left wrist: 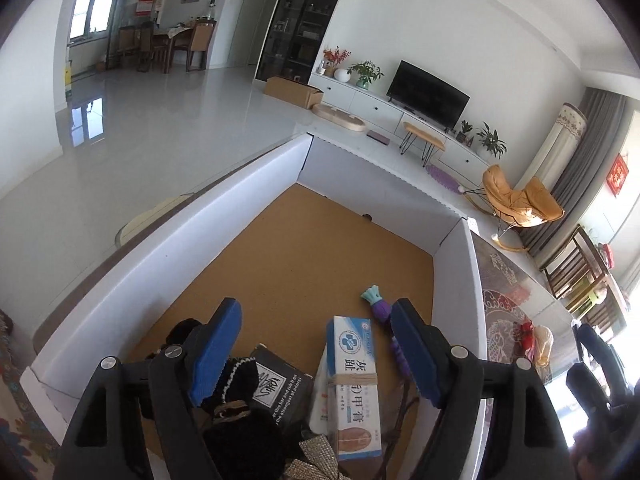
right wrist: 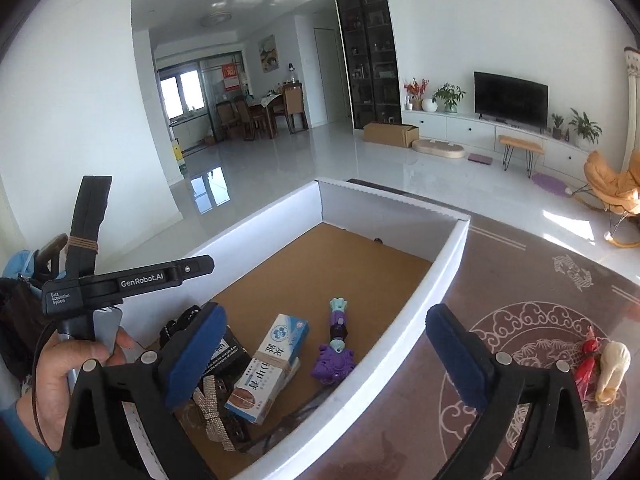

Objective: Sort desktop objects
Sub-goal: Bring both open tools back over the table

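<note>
The left hand-held gripper (left wrist: 316,344) hangs over the near end of the white box (right wrist: 444,276) with its blue pads spread and nothing pressed between them; the medicine carton (left wrist: 352,384) lies below the gap, untouched. The right hand-held gripper (right wrist: 324,356) is released too, jaws at full spread, one pad over the box's near corner and the other outside the box's right wall, over the patterned tabletop (right wrist: 520,320).

Sorting looks well advanced. Inside the box, on its cork floor, lie one medicine carton bound with a rubber band, one purple toy (right wrist: 336,354) just beside it toward the right wall, one dark printed box (left wrist: 280,392) on the carton's other side, one glittery bow (right wrist: 214,412) at the near edge, and a black knitted item (left wrist: 236,380) near the left wall; dark cords by the near wall are too tangled to count. The far half of the box is bare.

Outside the box, on the tabletop to its right, two things seem left: one red item (right wrist: 586,364) and one cream-coloured item (right wrist: 612,368), touching each other. What they are is unclear.
</note>
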The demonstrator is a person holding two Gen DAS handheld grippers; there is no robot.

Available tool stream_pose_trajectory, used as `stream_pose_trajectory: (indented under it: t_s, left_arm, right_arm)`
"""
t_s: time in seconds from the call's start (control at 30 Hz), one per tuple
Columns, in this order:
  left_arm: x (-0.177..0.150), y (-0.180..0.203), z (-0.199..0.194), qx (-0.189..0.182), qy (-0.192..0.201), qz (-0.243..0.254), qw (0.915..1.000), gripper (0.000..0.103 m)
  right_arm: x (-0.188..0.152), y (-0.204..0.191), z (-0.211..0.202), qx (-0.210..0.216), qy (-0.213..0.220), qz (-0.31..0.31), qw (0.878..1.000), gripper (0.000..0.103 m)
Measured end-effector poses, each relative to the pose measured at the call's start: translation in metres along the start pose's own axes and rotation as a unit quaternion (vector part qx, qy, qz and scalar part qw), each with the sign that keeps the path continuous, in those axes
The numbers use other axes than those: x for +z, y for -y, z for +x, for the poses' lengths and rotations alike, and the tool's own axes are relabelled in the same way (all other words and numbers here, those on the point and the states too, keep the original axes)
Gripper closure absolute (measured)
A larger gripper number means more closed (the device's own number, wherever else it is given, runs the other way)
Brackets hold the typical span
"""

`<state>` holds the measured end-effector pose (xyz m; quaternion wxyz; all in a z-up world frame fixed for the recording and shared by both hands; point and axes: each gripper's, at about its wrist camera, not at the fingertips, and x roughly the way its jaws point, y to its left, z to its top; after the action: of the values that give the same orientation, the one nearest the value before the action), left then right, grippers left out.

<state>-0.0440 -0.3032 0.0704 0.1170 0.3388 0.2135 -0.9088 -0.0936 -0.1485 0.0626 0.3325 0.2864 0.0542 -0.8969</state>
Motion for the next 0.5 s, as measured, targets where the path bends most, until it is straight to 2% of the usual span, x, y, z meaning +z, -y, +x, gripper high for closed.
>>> stream_pose_trajectory:
  t_s: [0.1,0.17,0.23,0.3,0.37,0.43,0.5]
  left_arm:
    - [-0.029,0.041,-0.016,-0.051,-0.004,0.025,0.9984,0.026]
    - [-0.051,0.077,-0.030,-0.093,-0.001,0.056,0.9941,0.026]
    - [-0.075,0.114,-0.044,-0.134,0.003,0.089,0.9870,0.017]
    - [-0.100,0.146,-0.056,-0.171,0.006,0.114,0.9787,0.000]
    - [-0.127,0.176,-0.056,-0.204,-0.006,0.139,0.9690,0.000]
    - [-0.155,0.207,-0.042,-0.215,-0.032,0.174,0.9603,0.000]
    - [-0.183,0.237,-0.023,-0.211,-0.058,0.210,0.9529,0.000]
  right_arm:
    - [-0.039,0.031,-0.024,-0.062,0.009,-0.020,0.998,0.000]
    - [-0.073,0.061,-0.032,-0.098,-0.014,-0.018,0.995,0.000]
    - [-0.110,0.096,-0.043,-0.136,-0.048,-0.014,0.989,0.000]
    - [-0.144,0.129,-0.052,-0.176,-0.084,-0.010,0.981,0.000]
    - [-0.173,0.170,-0.069,-0.210,-0.115,0.006,0.971,0.000]
    - [-0.197,0.199,-0.093,-0.235,-0.130,0.029,0.963,0.000]
    - [-0.213,0.222,-0.113,-0.257,-0.140,0.054,0.955,0.000]
